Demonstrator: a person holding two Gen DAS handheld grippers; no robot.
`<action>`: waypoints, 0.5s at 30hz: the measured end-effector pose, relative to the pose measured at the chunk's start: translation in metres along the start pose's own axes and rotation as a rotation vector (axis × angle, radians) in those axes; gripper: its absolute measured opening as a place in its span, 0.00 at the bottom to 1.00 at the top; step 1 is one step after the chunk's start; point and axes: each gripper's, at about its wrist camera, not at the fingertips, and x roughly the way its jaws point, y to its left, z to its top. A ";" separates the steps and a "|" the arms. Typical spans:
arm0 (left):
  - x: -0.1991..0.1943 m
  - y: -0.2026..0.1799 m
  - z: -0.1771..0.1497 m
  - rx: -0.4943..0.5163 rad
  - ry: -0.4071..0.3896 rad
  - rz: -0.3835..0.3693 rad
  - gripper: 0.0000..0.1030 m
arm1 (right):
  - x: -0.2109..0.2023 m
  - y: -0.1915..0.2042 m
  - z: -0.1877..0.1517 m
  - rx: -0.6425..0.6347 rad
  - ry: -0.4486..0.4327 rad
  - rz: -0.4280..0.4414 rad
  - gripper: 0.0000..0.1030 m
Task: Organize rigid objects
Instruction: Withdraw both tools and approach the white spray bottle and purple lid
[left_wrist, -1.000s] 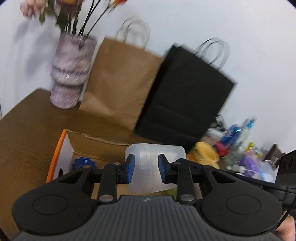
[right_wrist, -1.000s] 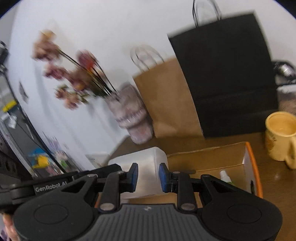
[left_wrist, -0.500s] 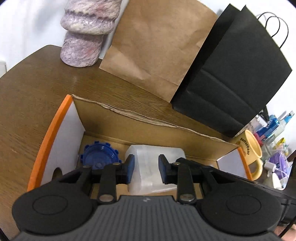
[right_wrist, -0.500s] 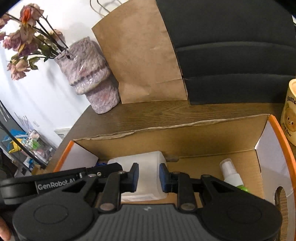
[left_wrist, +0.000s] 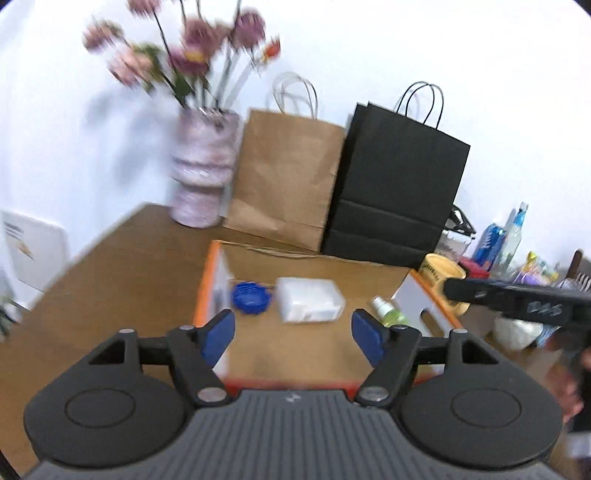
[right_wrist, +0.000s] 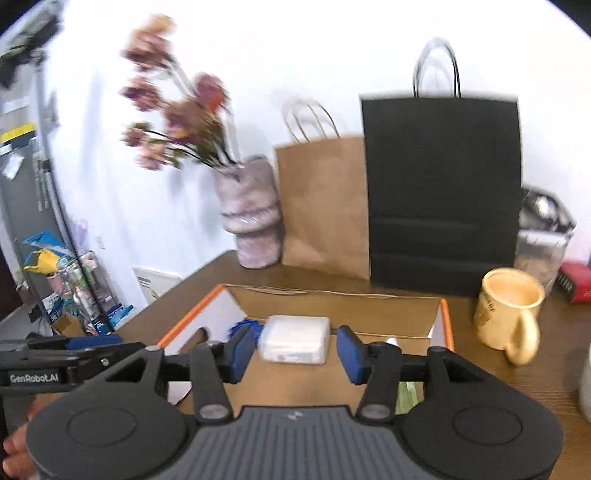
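Observation:
A translucent white plastic container (left_wrist: 309, 304) lies in the open cardboard box with orange edges (left_wrist: 207, 273), beside a blue lid (left_wrist: 251, 297) and a small green spray bottle (left_wrist: 388, 313). My left gripper (left_wrist: 292, 338) is open and empty, pulled back above the box's near edge. My right gripper (right_wrist: 295, 353) is open and empty, also back from the container (right_wrist: 294, 343) in the box (right_wrist: 447, 321). The right gripper's body shows at the right of the left wrist view (left_wrist: 517, 301).
A yellow mug (right_wrist: 508, 317) stands right of the box. A brown paper bag (left_wrist: 284, 177), a black paper bag (left_wrist: 395, 192) and a vase of flowers (left_wrist: 203, 173) stand behind it on the wooden table (left_wrist: 122, 273). Bottles and clutter (left_wrist: 509, 240) lie at the far right.
Both grippers opened and let go of the white container, which now lies in the box. Both grippers pulled back and up, away from it.

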 end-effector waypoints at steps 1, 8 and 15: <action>-0.018 0.000 -0.010 0.011 -0.024 0.015 0.73 | -0.016 0.006 -0.007 -0.017 -0.008 0.003 0.49; -0.130 0.003 -0.075 -0.025 -0.102 0.102 0.81 | -0.098 0.039 -0.078 -0.072 -0.070 -0.005 0.59; -0.195 -0.012 -0.125 0.018 -0.136 0.160 0.86 | -0.162 0.048 -0.147 -0.022 -0.113 -0.035 0.68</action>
